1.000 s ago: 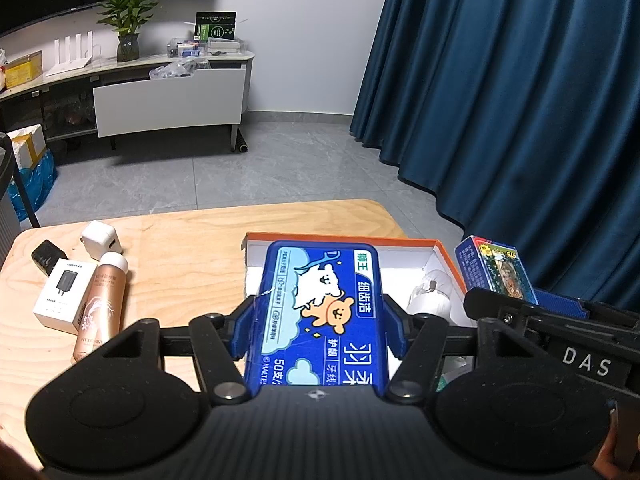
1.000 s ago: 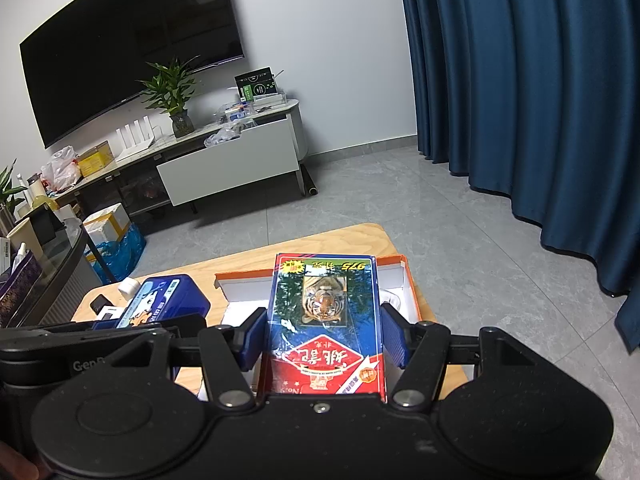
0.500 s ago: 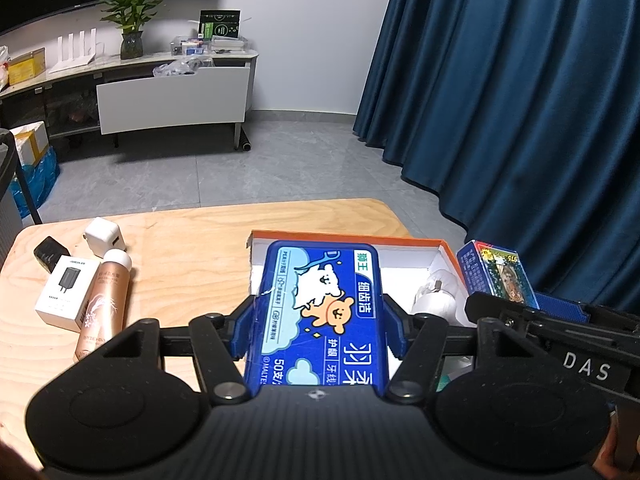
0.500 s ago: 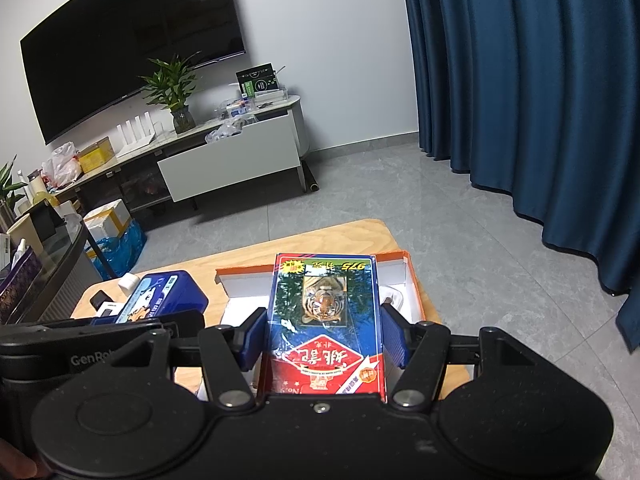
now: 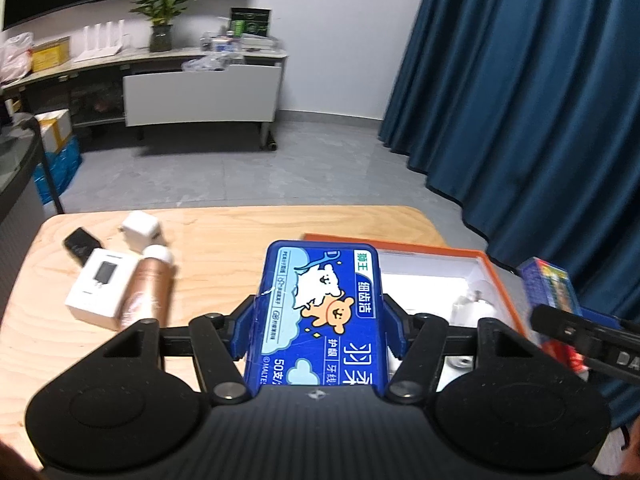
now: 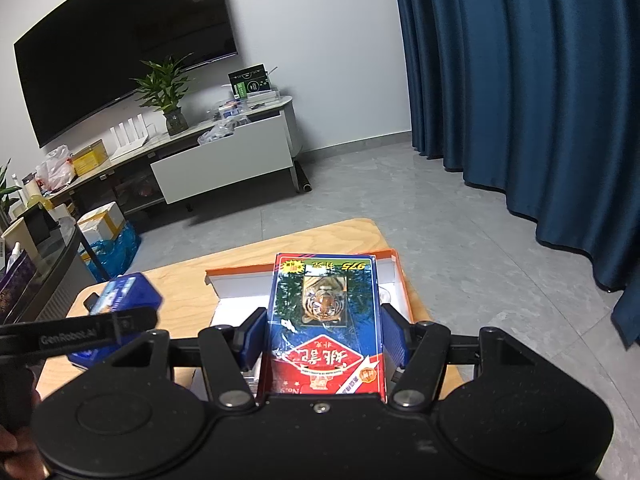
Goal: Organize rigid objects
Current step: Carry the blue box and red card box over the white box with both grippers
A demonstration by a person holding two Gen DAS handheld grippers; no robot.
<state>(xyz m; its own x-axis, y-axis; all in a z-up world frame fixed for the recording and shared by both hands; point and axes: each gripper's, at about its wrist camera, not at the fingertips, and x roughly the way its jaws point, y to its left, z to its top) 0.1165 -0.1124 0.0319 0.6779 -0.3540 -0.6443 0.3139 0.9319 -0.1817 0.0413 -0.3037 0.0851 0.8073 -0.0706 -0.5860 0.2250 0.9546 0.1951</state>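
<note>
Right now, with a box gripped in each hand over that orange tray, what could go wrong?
1. The two grippers sit close; lowering the blue floss box and the tiger card box together might make them collide.
2. White items already lie in the orange tray; a box could land on them tilted.

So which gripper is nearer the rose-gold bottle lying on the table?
Left. The left gripper, shut on the blue floss box, is just right of the bottle; the right gripper, holding the card box, is beyond it over the tray.
</note>
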